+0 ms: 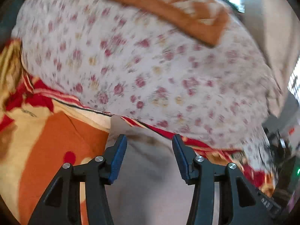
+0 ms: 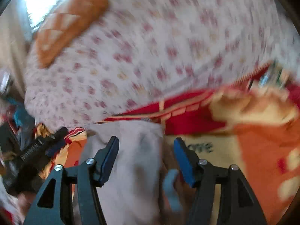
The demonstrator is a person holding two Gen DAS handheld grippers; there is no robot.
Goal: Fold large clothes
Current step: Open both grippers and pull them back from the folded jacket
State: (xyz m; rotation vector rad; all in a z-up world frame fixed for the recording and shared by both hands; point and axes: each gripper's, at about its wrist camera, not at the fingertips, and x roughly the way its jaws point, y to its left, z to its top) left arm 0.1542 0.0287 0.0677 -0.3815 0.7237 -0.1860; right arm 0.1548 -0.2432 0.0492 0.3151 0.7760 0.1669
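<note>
In the left wrist view, the left tool (image 1: pixel 150 140) stood partly open at the bottom centre of the frame, its blue pads (image 1: pixel 118 161) apart and pressing on nothing. Between and below the fingers lay a pale grey garment (image 1: pixel 150 178), which filled the lower middle of the picture; the pads did not touch it as far as the blurred frame showed. To the left of it lay an orange, cream and red blanket (image 1: pixel 56 140), and a red striped edge ran along the middle of the frame. Above that, a white floral sheet (image 1: pixel 140 65) covered most of the upper half, and an orange patterned cushion (image 1: pixel 168 13) lay on it at the upper centre.

In the right wrist view, the right tool (image 2: pixel 146 142) also stood open, rather wide, with nothing gripped. The same pale grey garment (image 2: pixel 129 159) rose between its fingers in the lower centre, nearer the left finger; whether it touched that pad could not be told through the blur. The blanket (image 2: pixel 262 150) lay at the right, the floral sheet (image 2: pixel 159 46) above, and the cushion (image 2: pixel 71 28) at the upper left. The left tool (image 2: pixel 54 140) showed at the lower left edge.
</note>
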